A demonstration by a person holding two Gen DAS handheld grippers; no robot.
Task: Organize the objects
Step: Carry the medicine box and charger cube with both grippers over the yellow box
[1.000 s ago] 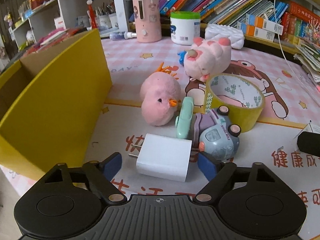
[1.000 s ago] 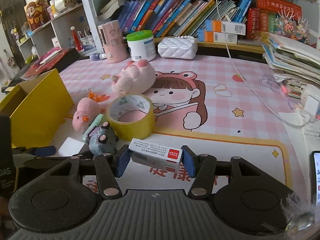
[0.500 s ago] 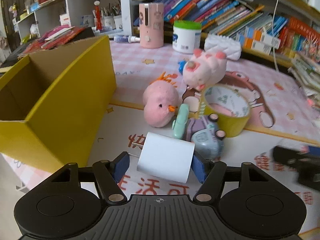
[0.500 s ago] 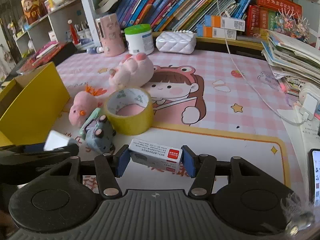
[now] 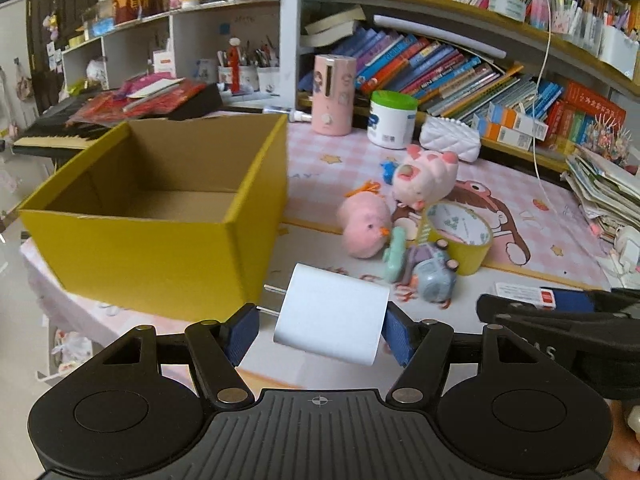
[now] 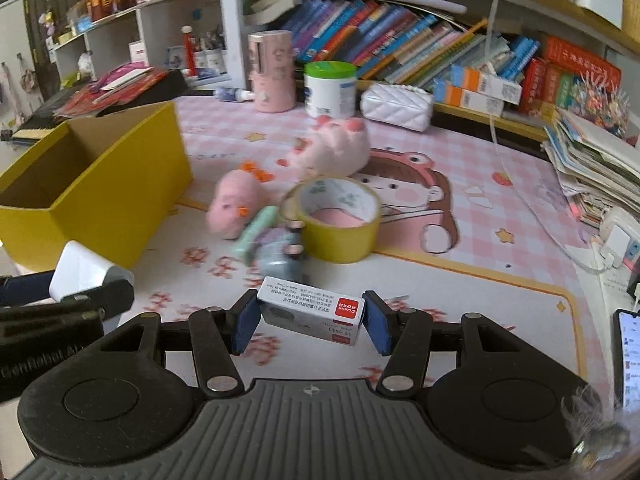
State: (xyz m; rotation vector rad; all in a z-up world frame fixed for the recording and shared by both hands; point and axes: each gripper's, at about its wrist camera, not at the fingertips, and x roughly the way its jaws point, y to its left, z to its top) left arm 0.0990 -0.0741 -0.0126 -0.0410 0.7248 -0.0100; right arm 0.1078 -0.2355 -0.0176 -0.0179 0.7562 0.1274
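We judge both loads are bound for the open yellow cardboard box at left of frame. Our left gripper, jaws half-spread, pinches the white plug-in charger block clear of the table. Our right gripper pinches a small white-and-red carton, frame centre.

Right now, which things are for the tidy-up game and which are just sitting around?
For the job: white charger, small white box, yellow box, pink chick, pink pig, tape roll, toy car.

Just lying about: books, green-lidded tub, phone.
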